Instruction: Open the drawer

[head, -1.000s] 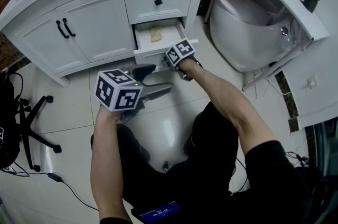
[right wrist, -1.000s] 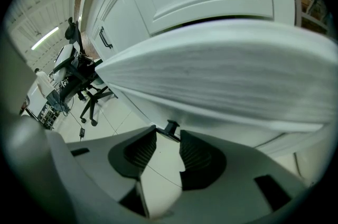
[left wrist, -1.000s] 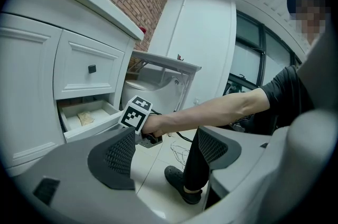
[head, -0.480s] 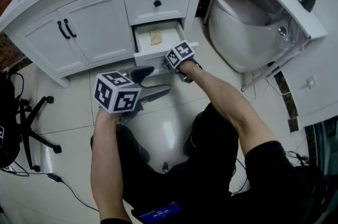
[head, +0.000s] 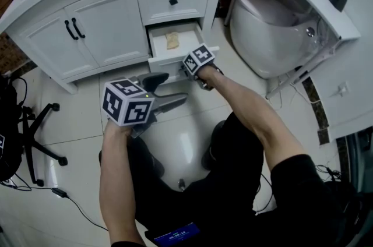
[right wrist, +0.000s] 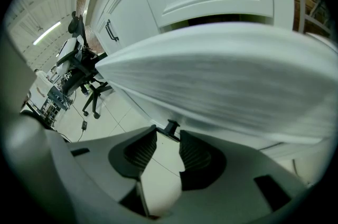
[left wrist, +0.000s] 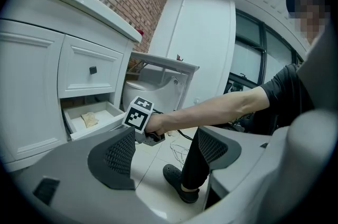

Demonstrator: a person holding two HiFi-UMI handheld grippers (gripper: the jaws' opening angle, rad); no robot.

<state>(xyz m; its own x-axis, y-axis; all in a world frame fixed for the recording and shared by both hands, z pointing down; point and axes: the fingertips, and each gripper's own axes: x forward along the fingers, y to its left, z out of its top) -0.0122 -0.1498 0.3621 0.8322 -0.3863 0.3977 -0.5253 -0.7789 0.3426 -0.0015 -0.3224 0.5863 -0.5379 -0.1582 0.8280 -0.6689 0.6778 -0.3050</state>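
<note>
The white lower drawer [head: 176,59] of the vanity stands pulled out, with a tan scrap [head: 172,38] lying inside it. My right gripper [head: 187,69] is at the drawer's front, mostly hidden under its marker cube. In the right gripper view the small black knob [right wrist: 170,126] sits right at the tips of my right gripper [right wrist: 168,146]. Its jaws are closing, and I see a gap beside the knob, under the blurred drawer front [right wrist: 222,80]. My left gripper [head: 169,90] hovers open above the floor tiles, left of the drawer, with nothing between its fingers [left wrist: 122,157].
Above the open drawer is a shut upper drawer with a black knob [head: 173,2]. Two cabinet doors with black handles [head: 74,29] lie to the left. A white toilet [head: 274,30] stands close on the right. An office chair base [head: 38,141] and cables are at the far left.
The left gripper has drifted slightly to the left. The drawer and the right gripper stay where they were.
</note>
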